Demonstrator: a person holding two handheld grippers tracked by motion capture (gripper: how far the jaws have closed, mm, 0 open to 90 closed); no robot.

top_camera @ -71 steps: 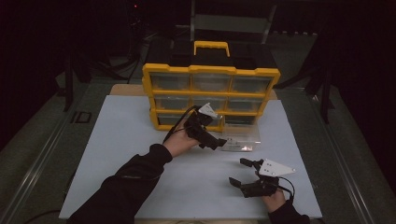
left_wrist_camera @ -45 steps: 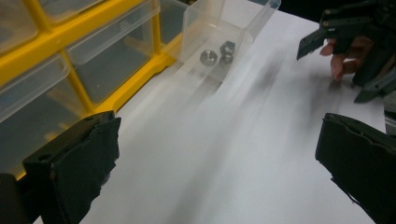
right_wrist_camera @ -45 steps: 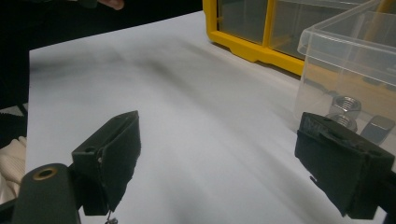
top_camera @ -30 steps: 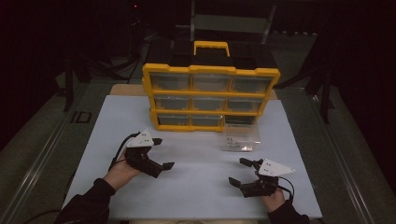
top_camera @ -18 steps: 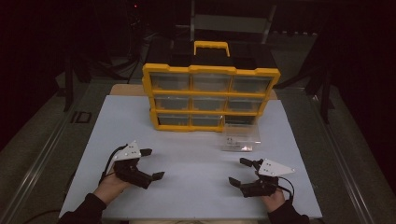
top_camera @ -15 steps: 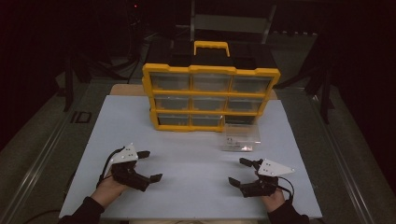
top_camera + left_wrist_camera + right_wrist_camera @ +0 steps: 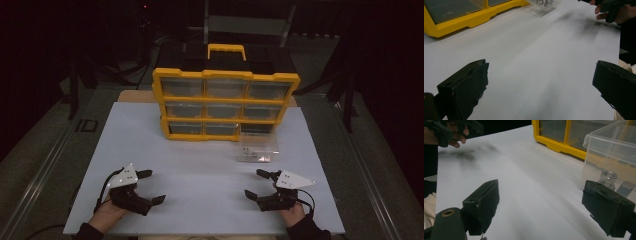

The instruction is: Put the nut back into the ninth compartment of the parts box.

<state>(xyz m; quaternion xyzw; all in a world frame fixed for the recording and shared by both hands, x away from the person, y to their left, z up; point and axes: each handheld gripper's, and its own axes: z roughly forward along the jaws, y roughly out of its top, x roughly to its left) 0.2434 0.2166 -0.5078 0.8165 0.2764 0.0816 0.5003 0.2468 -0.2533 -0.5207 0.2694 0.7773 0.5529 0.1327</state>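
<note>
Both my grippers, left [image 7: 148, 186] and right [image 7: 258, 183], rest with fingers released on the white surface [image 7: 200, 165]; small clear plastic drawer [image 7: 257, 147] of metal nuts [image 7: 607, 175] sits beside the yellow organiser cabinet [image 7: 225, 105], likely awaiting reinsertion.

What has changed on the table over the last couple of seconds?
The left gripper let go of the clear drawer it was reaching at by the yellow organizer and drew back to the near left of the white mat, jaws open. The right gripper, the drawer and the organizer stayed put.
</note>
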